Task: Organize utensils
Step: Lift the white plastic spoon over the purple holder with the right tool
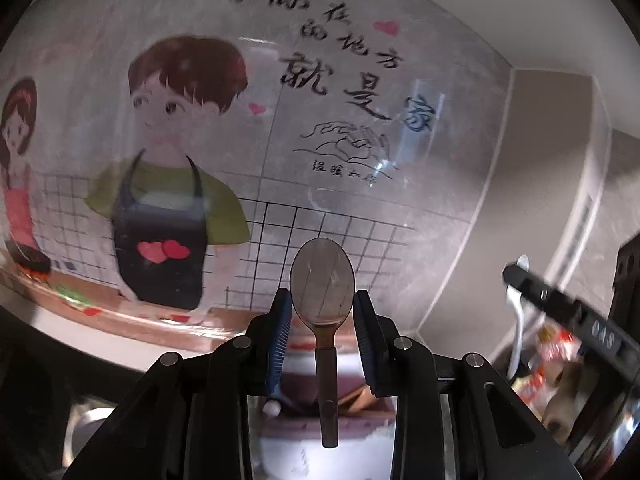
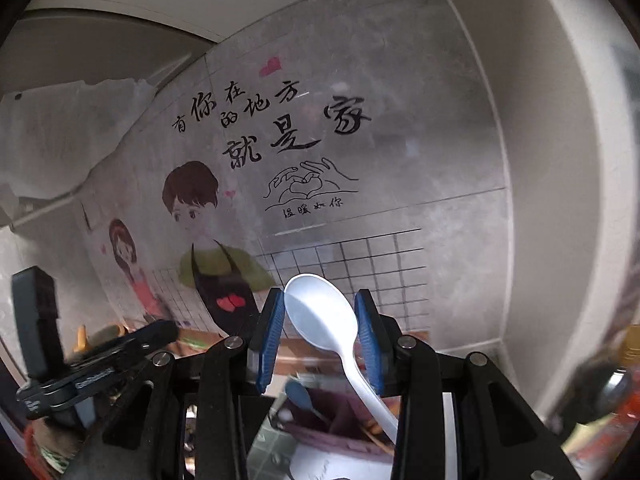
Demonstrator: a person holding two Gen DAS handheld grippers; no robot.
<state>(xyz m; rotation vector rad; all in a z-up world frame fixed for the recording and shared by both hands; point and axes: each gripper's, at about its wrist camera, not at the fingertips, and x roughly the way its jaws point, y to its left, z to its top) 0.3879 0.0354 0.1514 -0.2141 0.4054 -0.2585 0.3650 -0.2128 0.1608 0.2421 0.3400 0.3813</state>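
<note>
In the left wrist view my left gripper [image 1: 322,300] is shut on a metal spoon [image 1: 322,280]. Its blue pads clamp the sides of the bowl, and the brown handle hangs down toward the camera. My right gripper [image 2: 320,300] is shut on a white plastic spoon [image 2: 320,312], gripped at the bowl, with the handle slanting down to the right. Both spoons are held up in front of the wall. Below them a holder with a pinkish rim [image 1: 340,426] [image 2: 320,436] contains other utensils, among them a blue spoon [image 2: 300,394]. The left wrist view also catches the right gripper [image 1: 516,276] with its white spoon [image 1: 520,320].
A tiled wall with a cartoon sticker [image 1: 168,184] and black lettering fills the background and meets a white wall at a corner [image 2: 508,200]. Colourful packets [image 1: 552,360] lie at the right. A bottle with a yellow cap [image 2: 630,344] stands at the far right.
</note>
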